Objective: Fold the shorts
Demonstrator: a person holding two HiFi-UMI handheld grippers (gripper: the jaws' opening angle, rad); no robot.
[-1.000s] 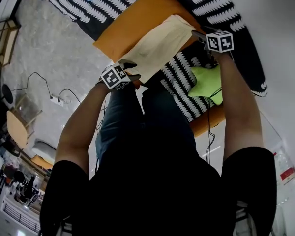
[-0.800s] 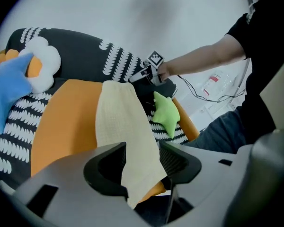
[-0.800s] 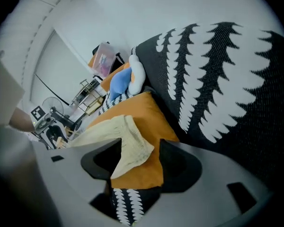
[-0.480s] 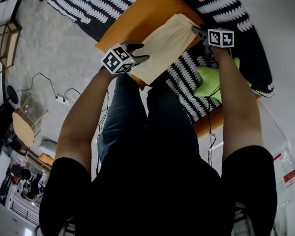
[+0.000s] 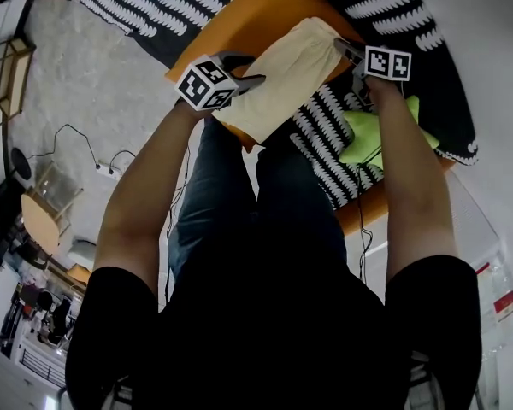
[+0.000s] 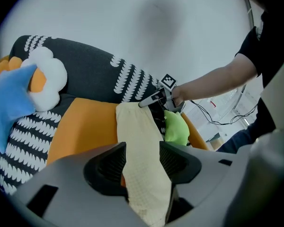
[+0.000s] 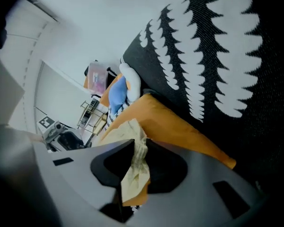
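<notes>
Shorts [image 5: 284,71] lie on the orange cushion [image 5: 231,28] as a long strip, seemingly halved lengthwise already; your right gripper [image 7: 136,150], jaws just closing, pinches one end, your left gripper [image 6: 142,157] straddles the other, jaws apart, so the end-to-end fold remains.

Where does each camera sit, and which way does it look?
Head view: on the person's head, facing down; shows arms, legs, left gripper, right gripper, shorts.
Left gripper view: on that gripper, along its parted jaws over the shorts; right arm shows.
Right gripper view: along its jaws, which have just closed, pinching the shorts.
All share the shorts.
</notes>
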